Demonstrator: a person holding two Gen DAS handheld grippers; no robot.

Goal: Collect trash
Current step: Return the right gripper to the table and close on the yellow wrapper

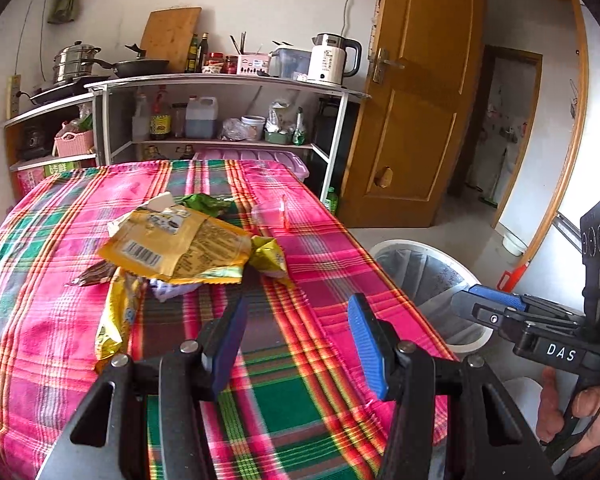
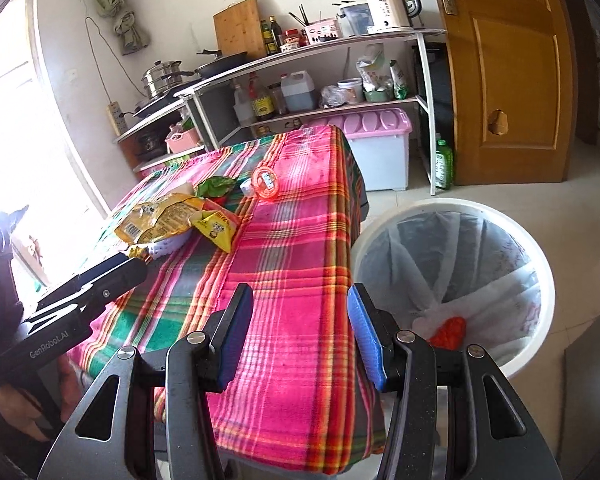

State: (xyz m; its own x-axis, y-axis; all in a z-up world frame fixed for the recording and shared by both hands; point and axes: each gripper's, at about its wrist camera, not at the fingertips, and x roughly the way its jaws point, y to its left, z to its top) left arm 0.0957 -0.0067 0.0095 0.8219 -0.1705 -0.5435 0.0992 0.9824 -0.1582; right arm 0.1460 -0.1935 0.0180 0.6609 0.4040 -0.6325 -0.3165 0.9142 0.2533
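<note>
A pile of trash lies on the pink plaid tablecloth [image 1: 300,400]: a large yellow snack bag [image 1: 180,246], a smaller yellow wrapper [image 1: 270,258], a green wrapper [image 1: 206,202] and a clear plastic cup with a red lid [image 1: 270,214]. The pile also shows in the right wrist view [image 2: 160,220], with the red-lidded cup [image 2: 265,184] behind it. My left gripper [image 1: 298,336] is open and empty, just short of the pile. My right gripper [image 2: 300,332] is open and empty over the table's right edge. A white lined bin [image 2: 452,280] beside the table holds a red scrap [image 2: 448,332].
The bin also shows in the left wrist view [image 1: 424,280], with the right gripper [image 1: 540,320] above it. A shelf unit [image 1: 220,112] with pots, bottles and a kettle stands behind the table. A wooden door [image 1: 416,100] stands open at the right. A pink-lidded storage box [image 2: 376,152] sits on the floor.
</note>
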